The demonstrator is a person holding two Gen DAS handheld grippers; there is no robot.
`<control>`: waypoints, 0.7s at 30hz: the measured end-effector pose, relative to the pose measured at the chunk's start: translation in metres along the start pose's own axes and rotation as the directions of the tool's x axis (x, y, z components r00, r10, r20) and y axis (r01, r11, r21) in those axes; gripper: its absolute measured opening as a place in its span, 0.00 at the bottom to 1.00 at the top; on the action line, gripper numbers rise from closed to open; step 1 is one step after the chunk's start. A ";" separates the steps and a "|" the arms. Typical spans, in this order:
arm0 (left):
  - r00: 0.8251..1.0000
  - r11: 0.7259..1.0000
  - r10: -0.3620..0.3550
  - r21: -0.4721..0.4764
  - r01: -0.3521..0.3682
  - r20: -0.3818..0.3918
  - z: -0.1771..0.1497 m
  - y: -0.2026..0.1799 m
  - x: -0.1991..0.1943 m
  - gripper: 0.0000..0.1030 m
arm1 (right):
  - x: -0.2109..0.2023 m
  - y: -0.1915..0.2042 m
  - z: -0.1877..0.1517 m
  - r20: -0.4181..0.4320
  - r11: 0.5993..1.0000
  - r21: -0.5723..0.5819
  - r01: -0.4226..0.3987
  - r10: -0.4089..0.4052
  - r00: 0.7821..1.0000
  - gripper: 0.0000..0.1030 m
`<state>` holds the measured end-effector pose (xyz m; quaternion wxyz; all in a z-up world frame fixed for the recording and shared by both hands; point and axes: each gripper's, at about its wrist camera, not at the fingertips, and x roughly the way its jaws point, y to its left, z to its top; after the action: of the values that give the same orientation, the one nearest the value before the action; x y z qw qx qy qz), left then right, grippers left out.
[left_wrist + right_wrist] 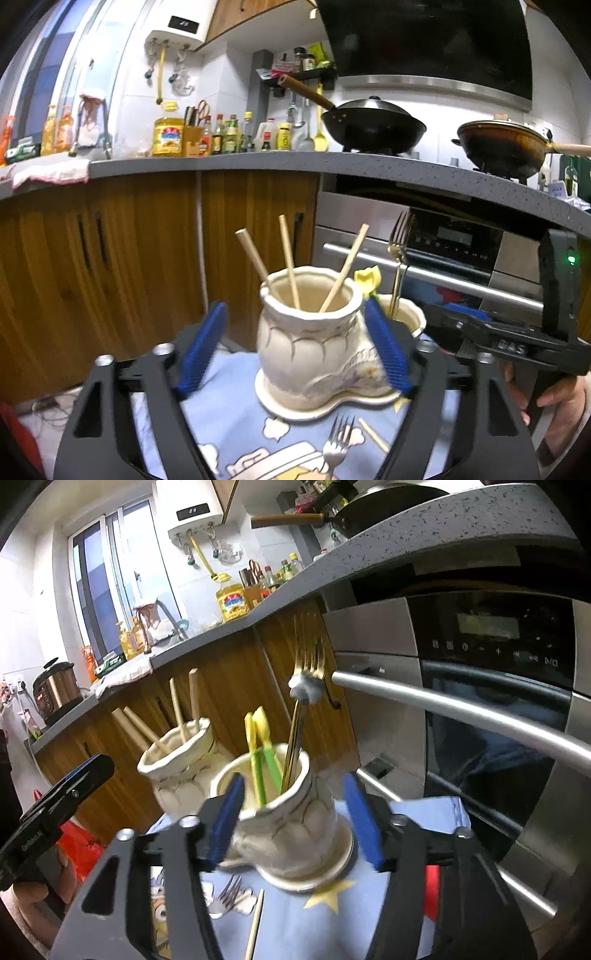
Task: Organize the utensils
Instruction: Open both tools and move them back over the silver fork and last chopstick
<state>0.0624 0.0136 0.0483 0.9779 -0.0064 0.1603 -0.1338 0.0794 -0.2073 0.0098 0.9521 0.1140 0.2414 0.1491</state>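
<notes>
The left gripper (295,350), at lower centre of its view, stands released: its blue pads (202,350) flank the left cup (308,343) with clear gaps on both sides. That cup sits on a saucer (295,406) and holds three chopsticks (289,260). The right gripper (295,819) is likewise released around the right cup (284,812); the gap to the right pad is plain, while the left pad lies close to the cup rim and contact cannot be ruled out. This cup holds a gold fork (308,672) and green-and-yellow utensils (260,746).

Still to be sorted, judging by the task: a silver fork (338,443) and one loose chopstick (373,434) lie on the blue cloth (229,435), in the lower centre of both views, just in front of the saucers.

Risks. Each cup stands between open pads, so any sideways drift of a hand could nudge it, tip it, or slide it on its saucer. The tall utensils lean outward and could catch on a finger passing above. Reaching down for the fork or chopstick could drag the cloth and shift both cups.

Room. The cups stand near each other at centre frame, so the two grippers crowd one another; the right gripper's body fills the right edge of the left view. Behind the cups, the wooden cabinets (110,266) and the oven (480,701) with its handle close off the far side. Open space lies toward the cameras, over the cloth.
</notes>
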 end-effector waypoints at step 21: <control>0.987 0.996 0.080 -0.026 -0.085 -0.136 -0.038 0.042 -0.045 0.95 | 0.011 0.085 -0.073 -0.311 0.994 -0.104 0.018 -0.049 0.949 0.95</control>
<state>0.0206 0.0670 0.0243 0.9693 -0.0063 0.2284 -0.0907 0.0327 -0.1139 -0.0331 0.9087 0.0369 0.3835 0.1610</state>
